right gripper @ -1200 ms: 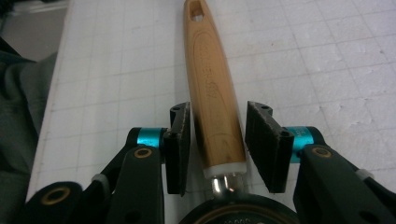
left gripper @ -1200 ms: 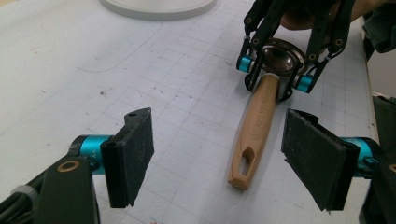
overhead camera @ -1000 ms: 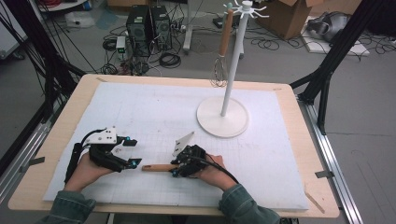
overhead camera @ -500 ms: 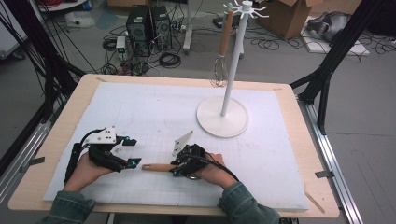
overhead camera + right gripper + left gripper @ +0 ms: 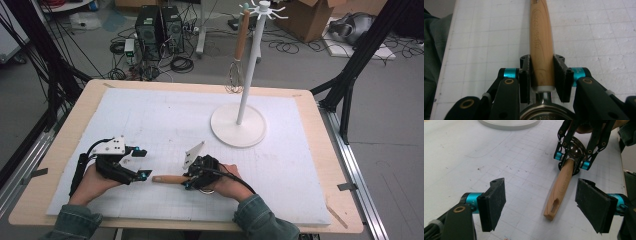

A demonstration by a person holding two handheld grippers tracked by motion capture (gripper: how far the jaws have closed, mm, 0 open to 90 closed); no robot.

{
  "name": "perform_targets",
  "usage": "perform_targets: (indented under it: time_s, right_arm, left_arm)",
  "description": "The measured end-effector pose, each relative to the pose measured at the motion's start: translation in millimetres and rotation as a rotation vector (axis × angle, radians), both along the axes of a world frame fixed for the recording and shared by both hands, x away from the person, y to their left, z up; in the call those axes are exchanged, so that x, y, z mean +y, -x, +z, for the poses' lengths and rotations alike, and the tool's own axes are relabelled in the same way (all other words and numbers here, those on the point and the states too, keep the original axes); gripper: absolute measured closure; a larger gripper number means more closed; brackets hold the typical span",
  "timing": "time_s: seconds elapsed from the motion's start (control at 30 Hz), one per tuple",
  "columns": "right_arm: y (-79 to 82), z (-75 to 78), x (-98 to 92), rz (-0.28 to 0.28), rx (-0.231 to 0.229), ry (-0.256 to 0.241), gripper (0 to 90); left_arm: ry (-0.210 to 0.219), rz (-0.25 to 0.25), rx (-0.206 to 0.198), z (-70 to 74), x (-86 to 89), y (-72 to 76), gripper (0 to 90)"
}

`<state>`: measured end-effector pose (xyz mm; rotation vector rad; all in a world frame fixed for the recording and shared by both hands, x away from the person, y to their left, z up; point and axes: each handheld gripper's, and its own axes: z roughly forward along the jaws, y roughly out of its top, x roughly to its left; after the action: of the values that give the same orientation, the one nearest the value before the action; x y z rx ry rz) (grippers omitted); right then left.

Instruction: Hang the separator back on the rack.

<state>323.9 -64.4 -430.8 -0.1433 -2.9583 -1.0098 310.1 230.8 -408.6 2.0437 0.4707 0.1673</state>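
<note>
Almost nothing has moved across the last second: your two hands sit where they were on the near part of the desk (image 5: pixel 310 107), and the only shift worth noting is that your right gripper (image 5: pixel 192 176) has settled a touch closer onto the wooden-handled utensil (image 5: pixel 169 179), whose handle lies flat on the white mat (image 5: pixel 165 120) pointing toward your left. That stillness suggests the grasp is made and the lift has not begun. Far across the mat the white hook stand (image 5: pixel 245 85) is upright on its round base, with a whisk (image 5: pixel 235 75) already hanging from one of its top hooks; other hooks look free. In the right gripper view your jaws are closed narrow on the handle just above the metal collar, pads flat against both sides of the wood (image 5: pixel 541 50), so the hold looks square. Your left gripper (image 5: pixel 141 163) stands wide, holding nothing, its pads either side of the free end of the handle in the left gripper view, near it but not touching. The slot in that handle end (image 5: pixel 554 206) is probably what must meet a hook, so keep it clear.
</note>
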Motion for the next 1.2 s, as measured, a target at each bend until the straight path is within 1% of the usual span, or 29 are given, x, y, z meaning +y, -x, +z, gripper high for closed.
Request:
perform_targets:
  time_s: [0.33, 0.47, 0.6, 0.67, 0.73, 0.87, 0.97, 1.2]
  right_arm:
    - [0.9, 1.6, -0.9, 0.008, 0.002, -0.004, 70.3]
    - [0.4, 2.4, -1.5, 0.013, -0.002, -0.016, 70.4]
    - [-0.7, 4.7, -3.8, 0.005, 0.012, -0.046, 70.3]
    - [-1.3, 6.4, -5.4, 0.001, 0.008, -0.052, 70.4]
    - [-1.3, 7.1, -6.6, -0.005, 0.014, -0.061, 70.3]
    - [-2.3, 8.7, -9.3, -0.007, 0.004, -0.079, 70.3]
    - [-2.1, 9.7, -11.1, -0.012, 0.011, -0.092, 70.3]
    - [-1.7, 13.3, -16.6, -0.02, 0.001, -0.119, 70.3]
  left_arm:
    - [0.004, -0.002, 0.002, 0.0, 0.1, 0.1, 25.0]
    - [0.004, 0.0, 0.0, 0.5, 0.6, 0.2, 25.0]
    - [0.008, -0.001, 0.001, 0.9, 1.4, 0.3, 25.0]
    - [0.011, -0.002, 0.004, 0.8, 1.0, 0.3, 25.0]
    - [0.013, -0.008, 0.007, 0.4, 0.2, 0.2, 25.0]
    - [0.014, -0.019, 0.009, -0.2, -1.2, 0.4, 25.3]
    - [0.011, -0.034, 0.008, -0.4, -4.1, 1.1, 25.9]
    - [0.015, -0.057, 0.023, -3.1, -10.4, 1.5, 27.6]
